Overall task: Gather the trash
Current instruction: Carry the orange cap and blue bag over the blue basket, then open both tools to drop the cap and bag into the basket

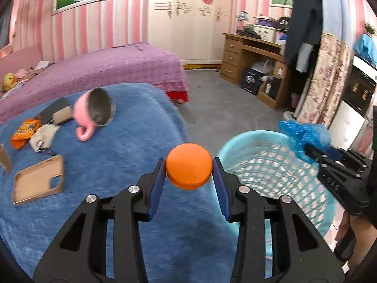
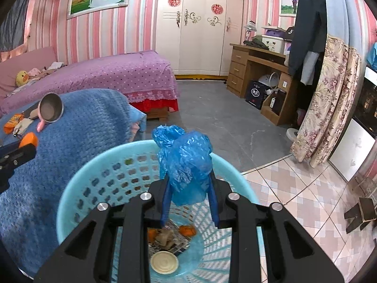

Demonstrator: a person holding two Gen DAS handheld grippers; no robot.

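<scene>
My left gripper (image 1: 189,168) is shut on an orange round lid (image 1: 189,165), held above the edge of the blue blanket (image 1: 113,165), just left of the light blue basket (image 1: 238,146). My right gripper (image 2: 189,181) is shut on a crumpled blue plastic bag (image 2: 185,162), held over the open basket (image 2: 99,155). In the left wrist view the right gripper (image 1: 313,152) with the bag (image 1: 304,136) appears over the basket's far right rim. In the basket lie a cream lid (image 2: 164,262), orange bits (image 2: 187,230) and printed paper (image 2: 178,243).
On the blanket lie a tipped pink cup (image 1: 94,112), an orange snack wrapper (image 1: 24,131), a grey crumpled piece (image 1: 44,134), a brown phone case (image 1: 38,180) and a cardboard tube (image 1: 61,115). A purple bed (image 1: 106,70), a wooden desk (image 1: 254,56) and a flowered curtain (image 2: 322,99) stand beyond.
</scene>
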